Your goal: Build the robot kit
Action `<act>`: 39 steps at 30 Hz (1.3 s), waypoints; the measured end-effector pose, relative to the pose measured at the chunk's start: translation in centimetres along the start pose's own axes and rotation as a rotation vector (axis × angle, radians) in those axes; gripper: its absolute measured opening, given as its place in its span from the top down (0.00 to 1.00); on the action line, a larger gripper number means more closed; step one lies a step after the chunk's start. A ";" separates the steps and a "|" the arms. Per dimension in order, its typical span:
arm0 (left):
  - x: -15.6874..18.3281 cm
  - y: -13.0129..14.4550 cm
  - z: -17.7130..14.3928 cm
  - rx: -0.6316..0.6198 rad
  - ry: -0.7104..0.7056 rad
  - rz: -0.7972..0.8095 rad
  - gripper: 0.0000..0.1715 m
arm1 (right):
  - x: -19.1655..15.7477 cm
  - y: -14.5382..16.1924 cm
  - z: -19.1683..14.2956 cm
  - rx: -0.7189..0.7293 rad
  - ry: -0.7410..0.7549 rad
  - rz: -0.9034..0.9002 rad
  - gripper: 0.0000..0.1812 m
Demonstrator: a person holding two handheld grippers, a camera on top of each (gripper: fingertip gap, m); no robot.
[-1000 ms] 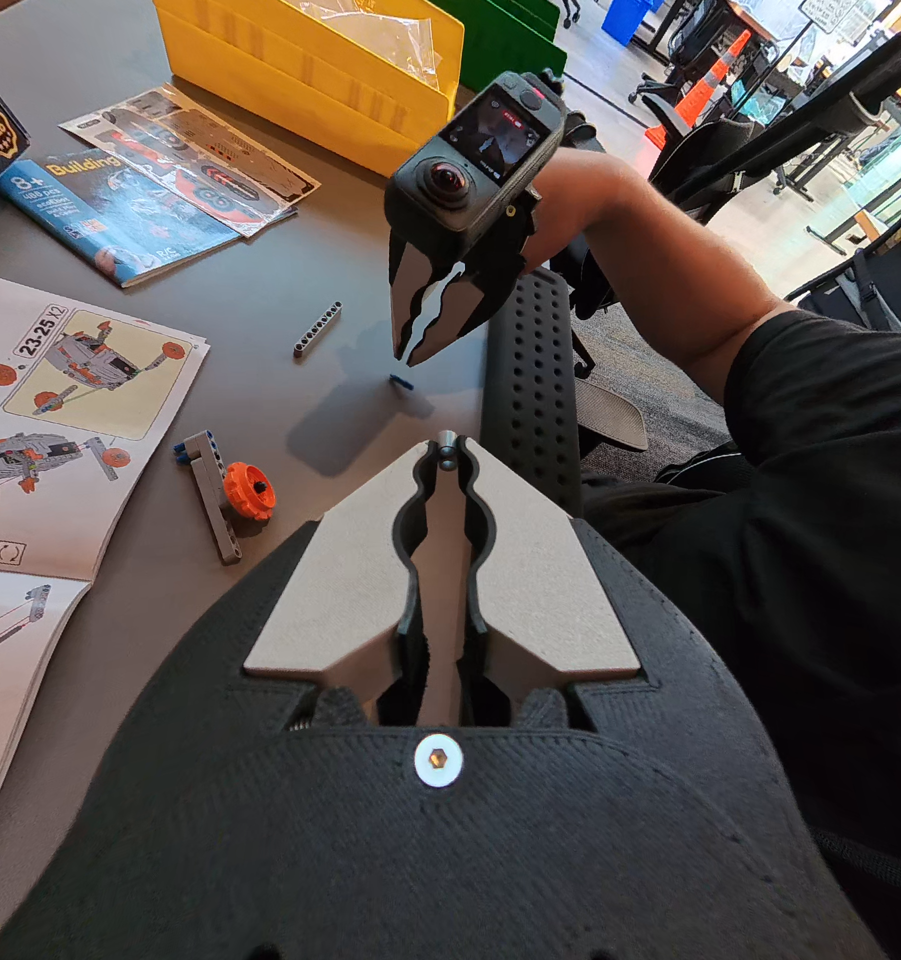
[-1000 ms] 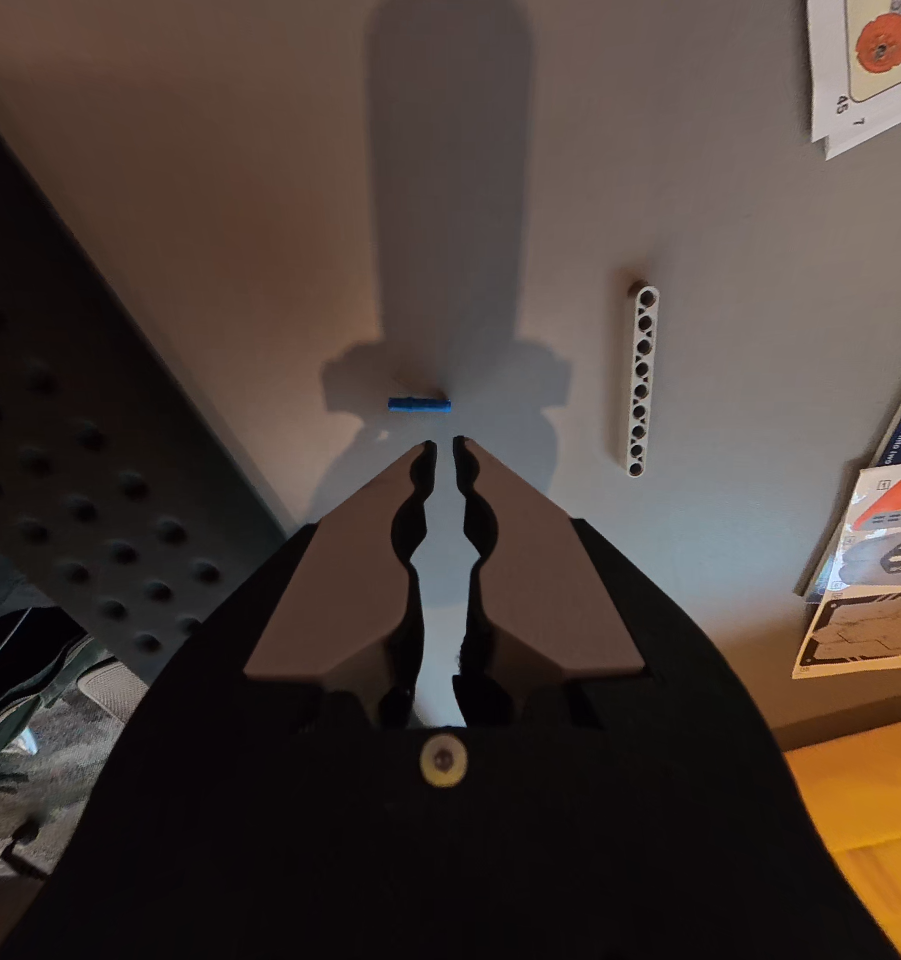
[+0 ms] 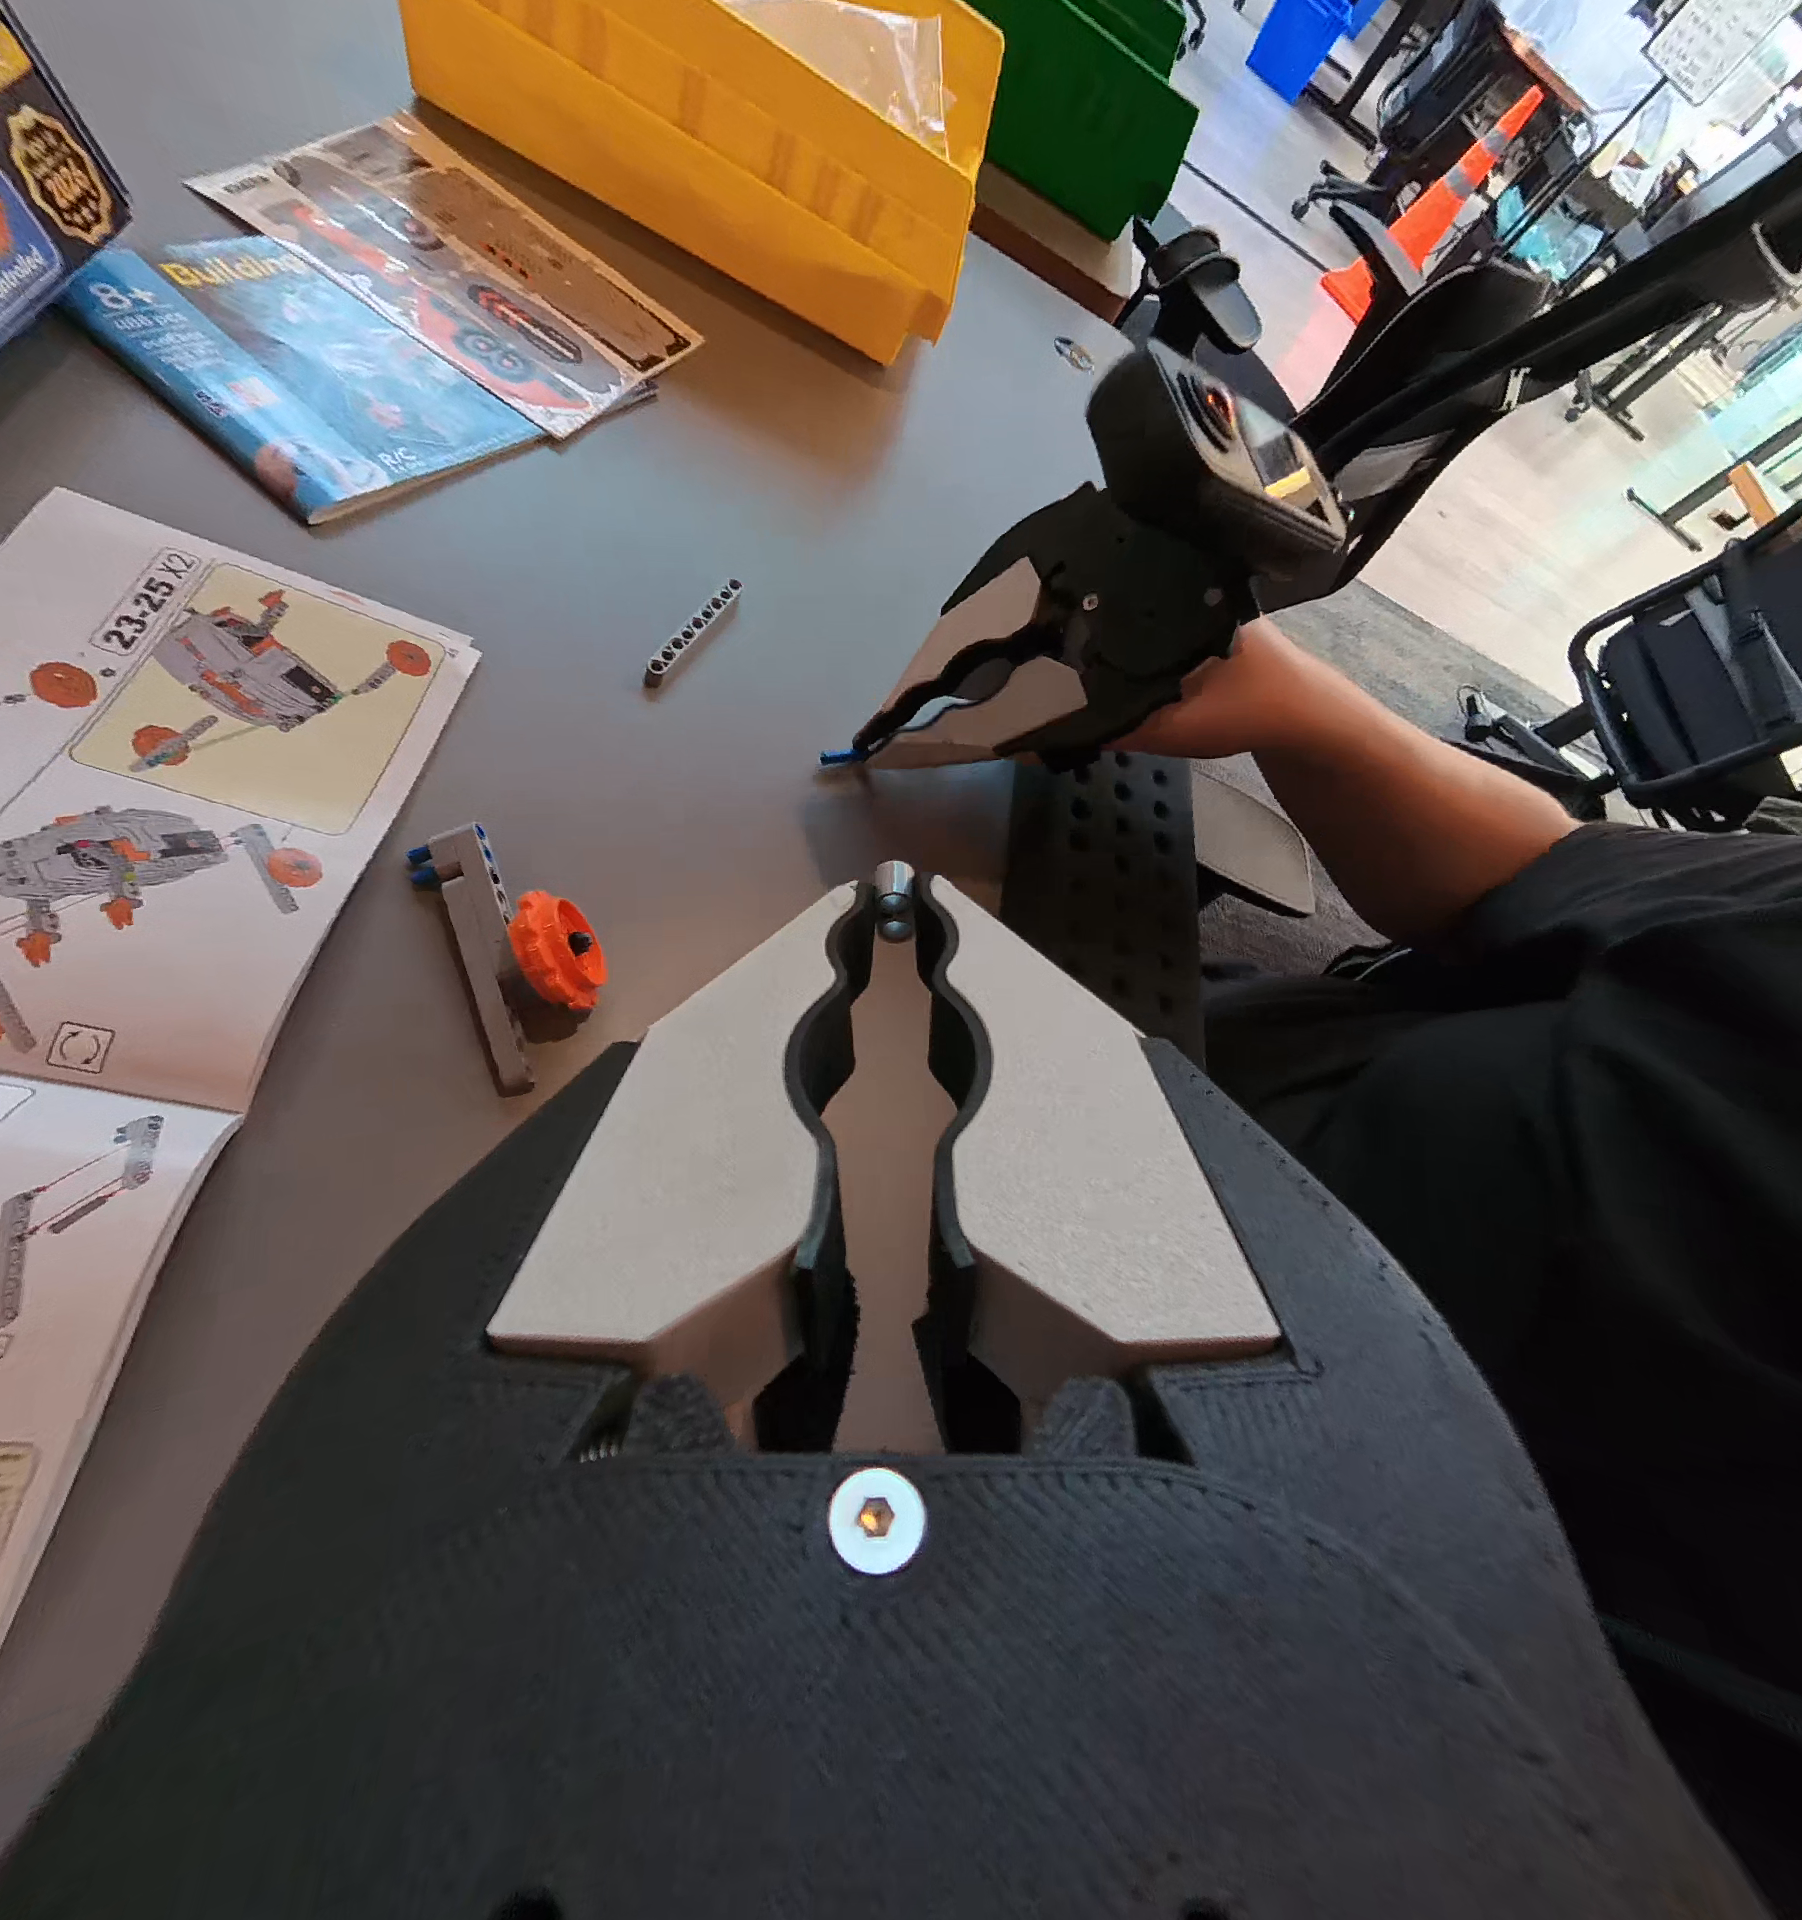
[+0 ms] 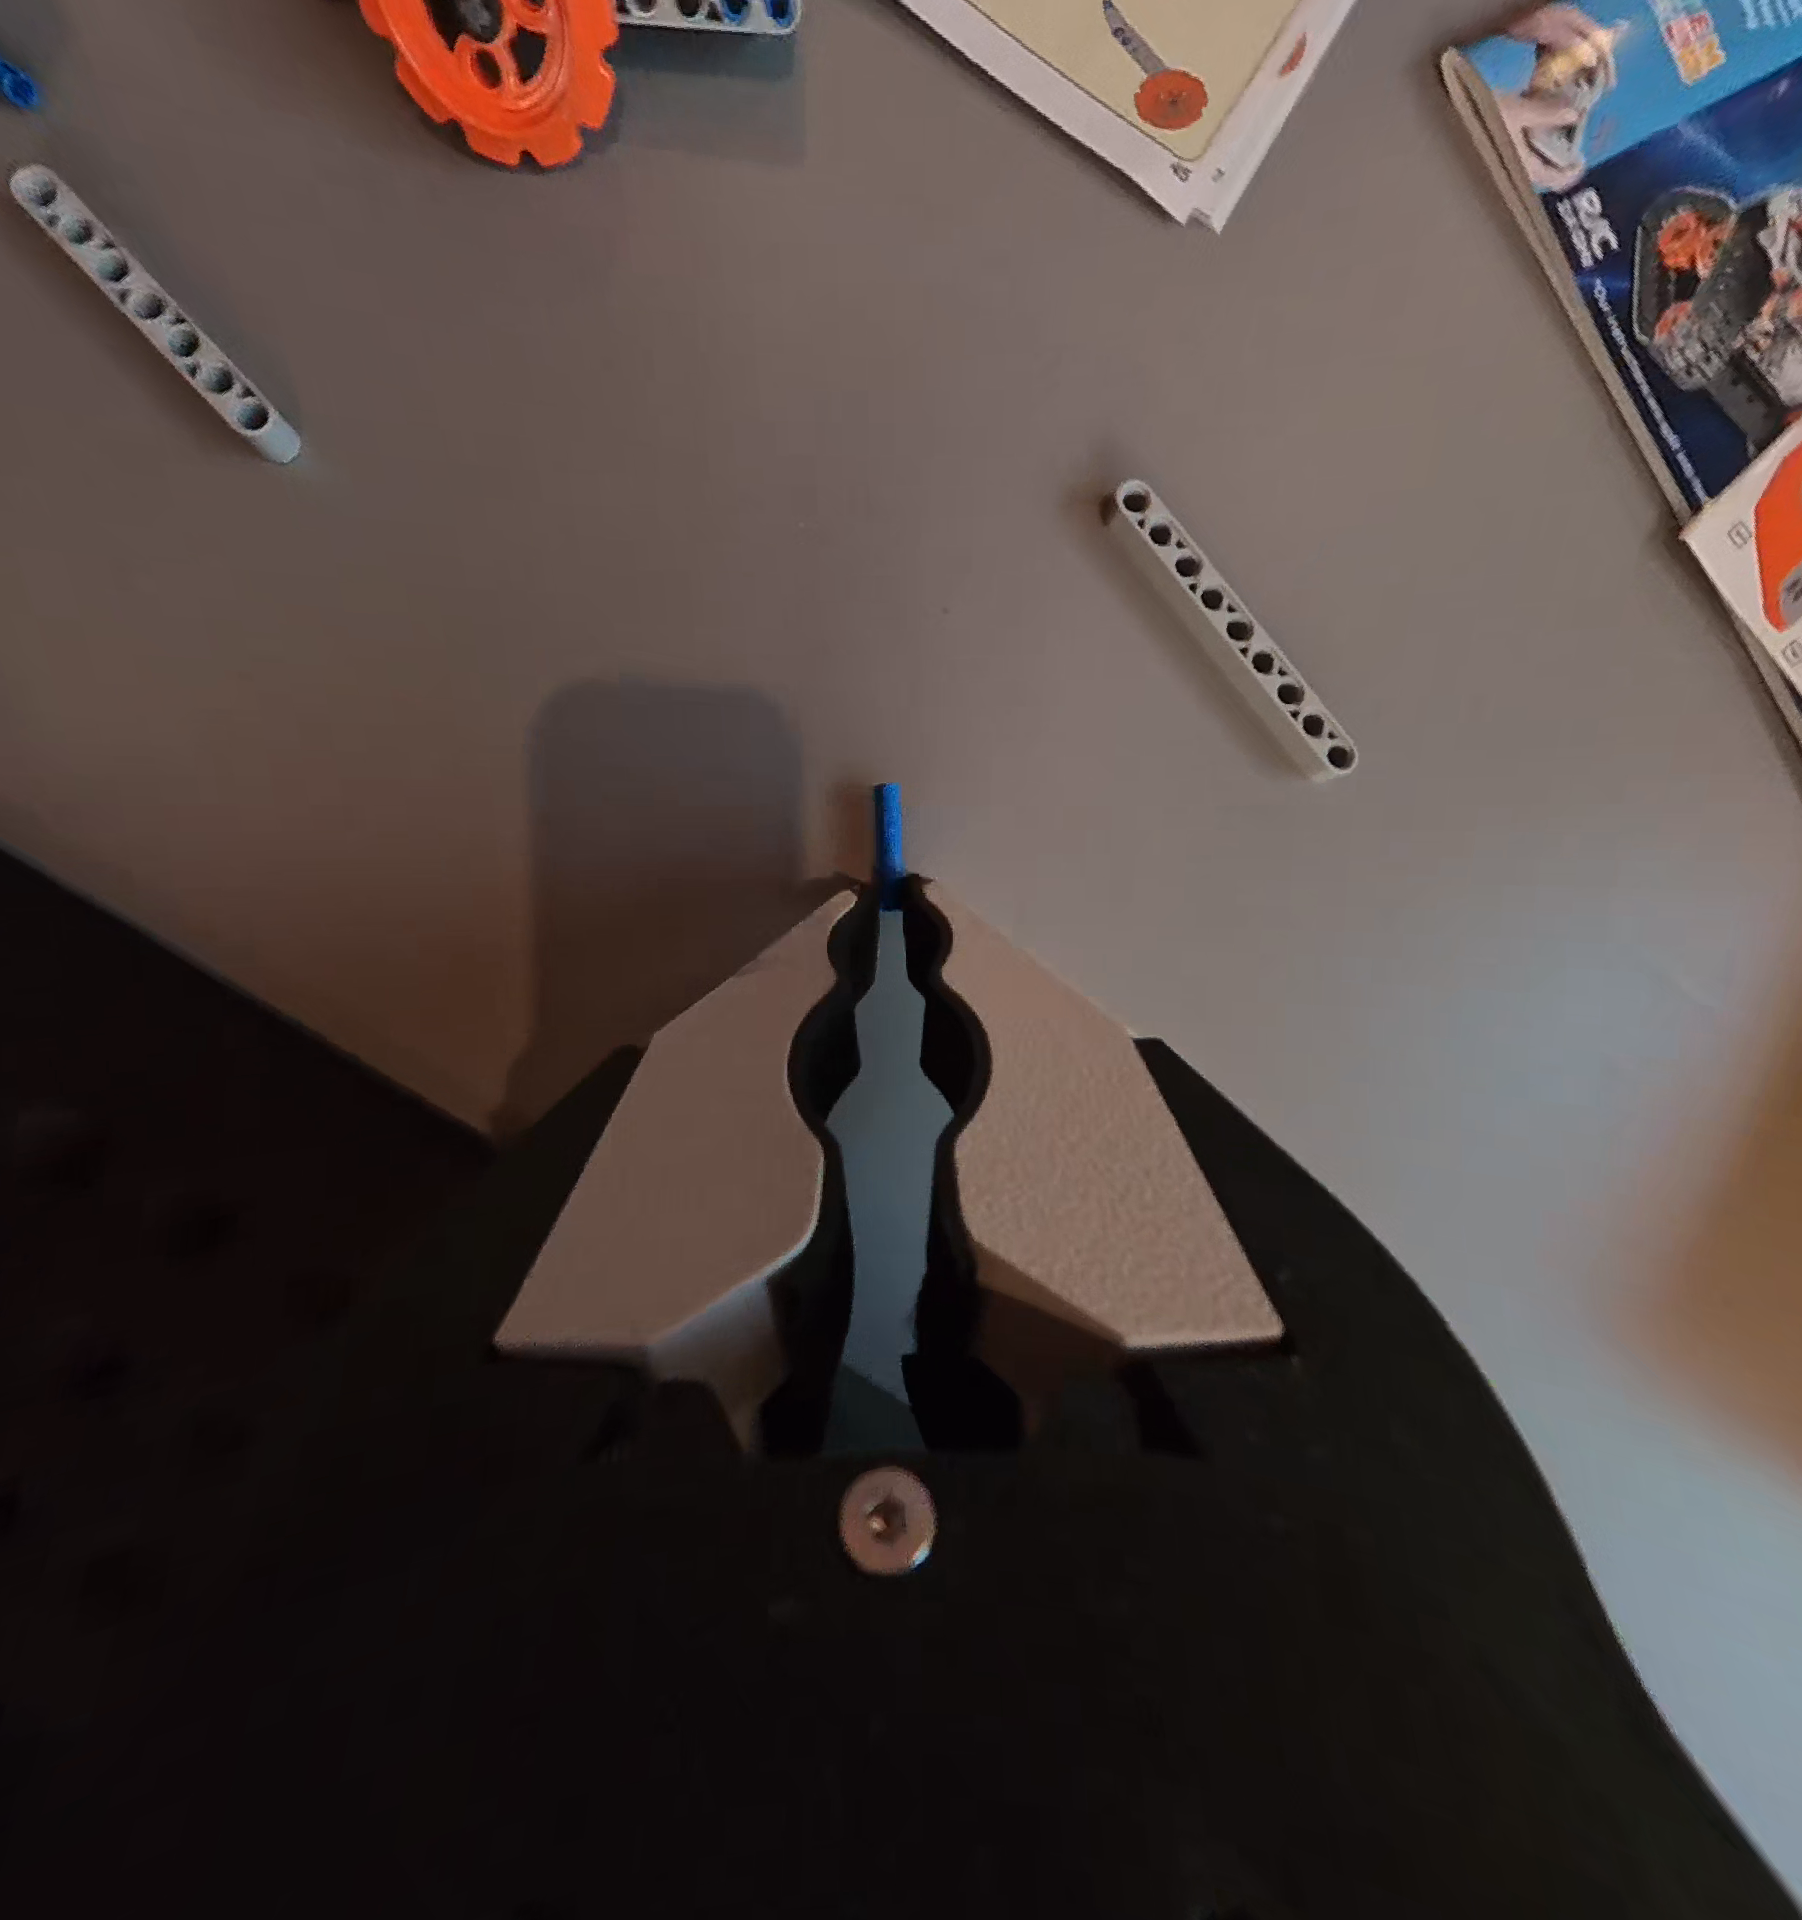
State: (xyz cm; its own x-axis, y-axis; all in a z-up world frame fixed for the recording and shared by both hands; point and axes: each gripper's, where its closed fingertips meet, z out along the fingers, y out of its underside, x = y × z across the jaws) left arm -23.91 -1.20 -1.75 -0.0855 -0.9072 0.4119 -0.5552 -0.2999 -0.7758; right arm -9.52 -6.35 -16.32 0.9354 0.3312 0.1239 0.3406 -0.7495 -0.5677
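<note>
1. A small blue pin (image 4: 888, 844) is pinched at the tips of the right gripper (image 4: 889, 902), low over the grey table (image 4: 876, 468).
2. A small grey cylinder (image 3: 892, 902) is clamped at the tips of the left gripper (image 3: 893, 914).
3. A grey holed beam (image 4: 1235, 629) is seen near the pin.
4. An orange wheel (image 3: 554, 952) on a grey beam assembly (image 3: 476, 951) lies beside an open instruction booklet (image 3: 149, 790).

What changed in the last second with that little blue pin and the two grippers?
The right gripper dropped to the table and shut on the blue pin, which lay loose before and now sticks out of its tips. The left gripper stayed shut on a small metal cylinder. The grey beam and the booklets kept their places.
</note>
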 end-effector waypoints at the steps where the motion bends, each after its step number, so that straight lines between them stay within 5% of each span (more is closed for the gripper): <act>1: -0.2 -0.2 -0.4 0.012 -0.007 -0.003 0.97 | -0.1 -0.4 -0.1 0.024 -0.009 -0.038 0.98; 4: -0.6 -0.3 -0.8 0.021 0.011 -0.032 0.97 | -1.6 -3.5 -1.7 0.187 -0.028 -0.194 0.98; 10: 3.6 -0.1 1.2 0.036 0.386 -0.132 0.97 | -6.4 -11.4 -8.9 0.587 0.153 -0.567 0.98; 15: 4.1 0.4 2.5 0.041 0.354 -0.035 0.97 | -8.7 -13.0 -10.5 0.690 0.229 -0.634 0.98; 26: 3.8 1.1 3.3 0.017 0.325 0.042 0.97 | -8.8 -12.3 -9.6 0.628 0.239 -0.679 0.98; 31: -1.1 7.5 5.6 -0.339 0.075 -0.031 0.97 | -7.3 -11.5 -8.5 0.556 0.263 -0.671 0.98; 35: -0.9 10.3 7.8 -0.426 0.159 -0.186 0.97 | -6.7 -10.3 -7.2 0.507 0.244 -0.651 0.98; 39: 0.0 13.1 8.3 -0.573 0.172 -0.157 0.97 | -6.5 -9.4 -6.4 0.472 0.245 -0.666 0.98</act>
State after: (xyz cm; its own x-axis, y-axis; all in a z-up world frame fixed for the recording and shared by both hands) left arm -24.30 -7.60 -15.92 -0.0721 -0.7902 0.6086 -0.9242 -0.1765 -0.3387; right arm -18.20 -5.14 -6.62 0.5662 0.4441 0.6945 0.8030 -0.1068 -0.5864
